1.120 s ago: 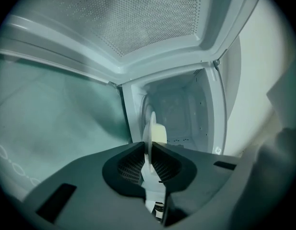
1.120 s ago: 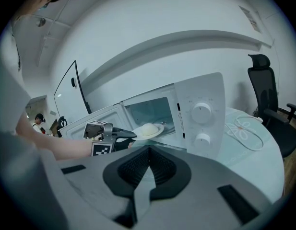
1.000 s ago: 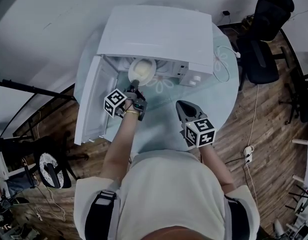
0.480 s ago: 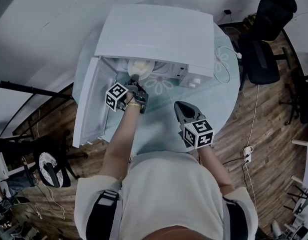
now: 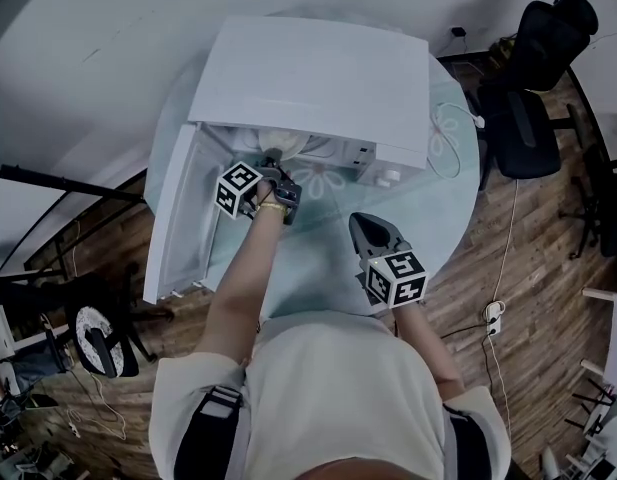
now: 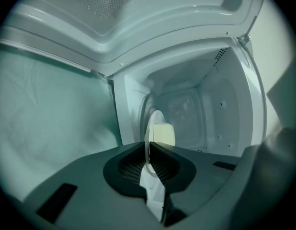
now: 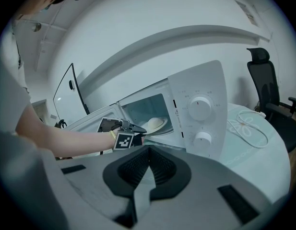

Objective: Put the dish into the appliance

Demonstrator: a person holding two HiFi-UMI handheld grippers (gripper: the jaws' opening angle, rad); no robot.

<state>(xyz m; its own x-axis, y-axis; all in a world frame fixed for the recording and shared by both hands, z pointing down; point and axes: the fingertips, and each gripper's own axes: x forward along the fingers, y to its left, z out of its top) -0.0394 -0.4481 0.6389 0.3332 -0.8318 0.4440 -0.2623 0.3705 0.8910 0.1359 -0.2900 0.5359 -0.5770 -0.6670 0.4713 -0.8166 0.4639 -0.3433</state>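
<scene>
A white microwave (image 5: 313,78) stands on the round table (image 5: 318,258) with its door (image 5: 178,218) swung open to the left. My left gripper (image 5: 272,164) reaches into the opening, shut on the rim of a white plate (image 5: 284,141) that is mostly hidden under the microwave's top. In the left gripper view the plate (image 6: 148,140) shows edge-on between the jaws (image 6: 148,150), with pale food (image 6: 163,133) on it and the cavity (image 6: 200,109) behind. In the right gripper view the plate (image 7: 155,124) sits just inside the cavity. My right gripper (image 5: 366,226) hovers over the table, shut and empty (image 7: 148,153).
A white cable (image 5: 450,128) lies coiled on the table to the right of the microwave. Black office chairs (image 5: 533,78) stand beyond the table's right edge. A power strip (image 5: 496,310) lies on the wooden floor.
The left gripper has moved forward with the plate, which has gone deeper into the microwave and now shows less. The right gripper has barely shifted.
</scene>
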